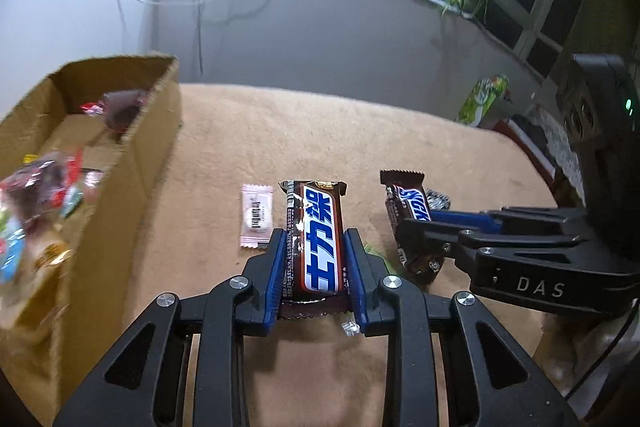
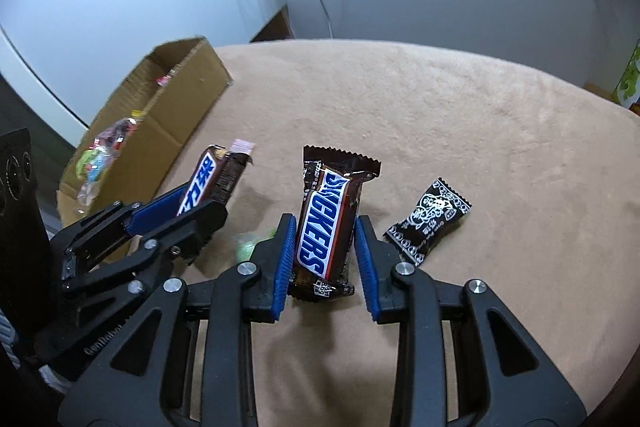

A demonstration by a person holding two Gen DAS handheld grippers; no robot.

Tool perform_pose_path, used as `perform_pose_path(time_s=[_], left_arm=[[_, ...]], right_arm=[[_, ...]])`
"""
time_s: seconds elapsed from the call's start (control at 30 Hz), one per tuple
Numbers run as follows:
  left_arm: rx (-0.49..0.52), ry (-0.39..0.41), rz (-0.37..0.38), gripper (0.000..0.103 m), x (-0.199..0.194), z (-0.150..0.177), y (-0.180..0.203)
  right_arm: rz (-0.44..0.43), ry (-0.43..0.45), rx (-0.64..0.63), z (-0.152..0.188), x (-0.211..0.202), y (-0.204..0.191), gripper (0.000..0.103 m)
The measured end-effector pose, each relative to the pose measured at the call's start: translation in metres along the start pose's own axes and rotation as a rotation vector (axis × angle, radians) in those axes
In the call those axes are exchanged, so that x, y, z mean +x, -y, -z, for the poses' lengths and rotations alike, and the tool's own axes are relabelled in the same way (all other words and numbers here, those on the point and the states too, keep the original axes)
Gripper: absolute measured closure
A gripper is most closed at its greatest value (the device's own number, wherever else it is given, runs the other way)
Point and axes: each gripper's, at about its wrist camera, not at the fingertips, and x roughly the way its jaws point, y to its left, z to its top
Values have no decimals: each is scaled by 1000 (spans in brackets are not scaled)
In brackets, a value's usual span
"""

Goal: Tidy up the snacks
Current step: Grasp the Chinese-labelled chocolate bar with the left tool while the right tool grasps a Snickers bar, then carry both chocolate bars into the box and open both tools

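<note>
My left gripper is shut on a brown chocolate bar with blue Chinese lettering, held above the tan cloth; it also shows in the right wrist view. My right gripper is shut on a brown Snickers bar, which also shows in the left wrist view. A cardboard box with several wrapped snacks stands at the left, and appears in the right wrist view. The two grippers are side by side.
A pink sachet lies left of the left gripper. A black patterned candy lies right of the Snickers bar. A green candy lies between the grippers. The tan cloth covers a round table; a wall stands behind.
</note>
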Motion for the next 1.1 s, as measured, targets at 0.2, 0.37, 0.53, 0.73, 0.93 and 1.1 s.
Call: perform_pose_path(time_s=[0.2, 0.37, 0.53, 0.73, 0.93, 1.1], left_arm=[[-80, 73, 26, 76, -38, 2, -11], [-108, 133, 14, 76, -65, -3, -21], [-132, 177, -33, 76, -91, -5, -46], [-151, 221, -125, 76, -120, -6, -78], [-183, 243, -207, 76, -137, -3, -111], [-203, 239, -249, 76, -138, -2, -130]], right_arm=[[-5, 70, -44, -8, -30, -19, 72], [-35, 119, -101, -23, -53, -43, 72], [-55, 131, -158, -47, -45, -76, 72], [-95, 122, -225, -68, -28, -118, 72], [-129, 103, -284, -85, -8, -157, 72], [-142, 81, -327, -88, 10, -186, 72]])
